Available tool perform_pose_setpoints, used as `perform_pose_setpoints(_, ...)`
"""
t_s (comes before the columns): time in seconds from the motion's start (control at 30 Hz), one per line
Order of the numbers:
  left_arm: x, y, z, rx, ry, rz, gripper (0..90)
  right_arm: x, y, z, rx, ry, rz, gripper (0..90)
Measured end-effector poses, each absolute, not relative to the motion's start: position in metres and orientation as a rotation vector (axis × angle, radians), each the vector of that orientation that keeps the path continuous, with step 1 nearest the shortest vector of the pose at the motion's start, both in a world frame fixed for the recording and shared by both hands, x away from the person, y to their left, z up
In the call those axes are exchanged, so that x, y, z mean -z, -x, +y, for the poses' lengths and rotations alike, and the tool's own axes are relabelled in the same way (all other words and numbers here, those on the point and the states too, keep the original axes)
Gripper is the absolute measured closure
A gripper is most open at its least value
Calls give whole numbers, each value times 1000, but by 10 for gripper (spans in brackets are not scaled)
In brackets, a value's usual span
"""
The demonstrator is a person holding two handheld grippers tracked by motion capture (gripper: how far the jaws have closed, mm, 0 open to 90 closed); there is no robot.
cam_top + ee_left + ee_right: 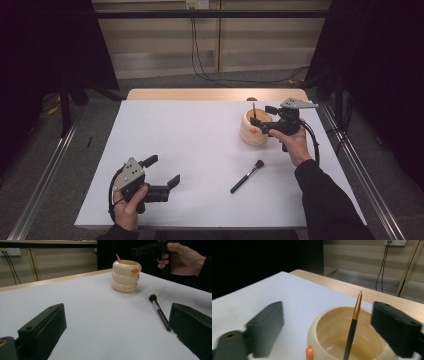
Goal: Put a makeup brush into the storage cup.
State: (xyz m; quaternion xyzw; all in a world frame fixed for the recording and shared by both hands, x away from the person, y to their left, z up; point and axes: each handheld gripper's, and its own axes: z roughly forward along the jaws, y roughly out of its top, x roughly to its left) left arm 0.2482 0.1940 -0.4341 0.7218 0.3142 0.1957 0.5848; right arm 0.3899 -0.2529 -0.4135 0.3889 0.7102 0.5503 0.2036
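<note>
A cream ringed cup (254,131) with an orange mark stands at the right rear of the white table (190,140). A thin black and gold brush handle (254,110) stands upright in it. My right gripper (264,116) hovers at the cup's rim, open, jaws on either side of the handle (353,322) without touching it. In the right gripper view the cup (317,326) lies just below the right gripper (332,332). A black makeup brush (247,176) lies flat in front of the cup. My left gripper (162,171) rests open near the front left, and holds nothing.
The left gripper view looks across the table past the left gripper (117,340) to the lying brush (158,310), the cup (125,276) and the person's hand (185,258) on the right gripper (147,250). A wooden strip (215,94) edges the far side.
</note>
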Motion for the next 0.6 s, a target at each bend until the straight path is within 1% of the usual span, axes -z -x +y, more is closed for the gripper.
perform_pose_setpoints(0.03,434,-248,194,-458,-1685,732,14,413,-389,-253,-1525,-1091,1978,51)
perform_pose_setpoints(0.17,434,-249,195,-461,-1693,725,14,412,-384,-257,-1548,-1073,1978,63)
perform_pose_setpoints(0.23,434,-249,195,-465,-1693,728,14,411,-382,-259,-1551,-1078,1973,85)
perform_pose_setpoints(0.33,434,-249,195,-464,-1690,733,14,411,-378,-261,-1548,-1085,1955,84)
perform_pose_setpoints(0.43,434,-249,195,-465,-1694,732,14,411,-372,-262,-1521,-1089,1943,80)
perform_pose_setpoints(0.47,434,-249,197,-472,-1718,712,14,411,-371,-263,-1522,-1079,1943,75)
perform_pose_setpoints(0.5,434,-249,196,-458,-1689,722,14,412,-369,-263,-1516,-1089,1934,67)
perform_pose_setpoints(0.6,435,-249,196,-455,-1680,739,15,412,-362,-264,-1505,-1078,1926,55)
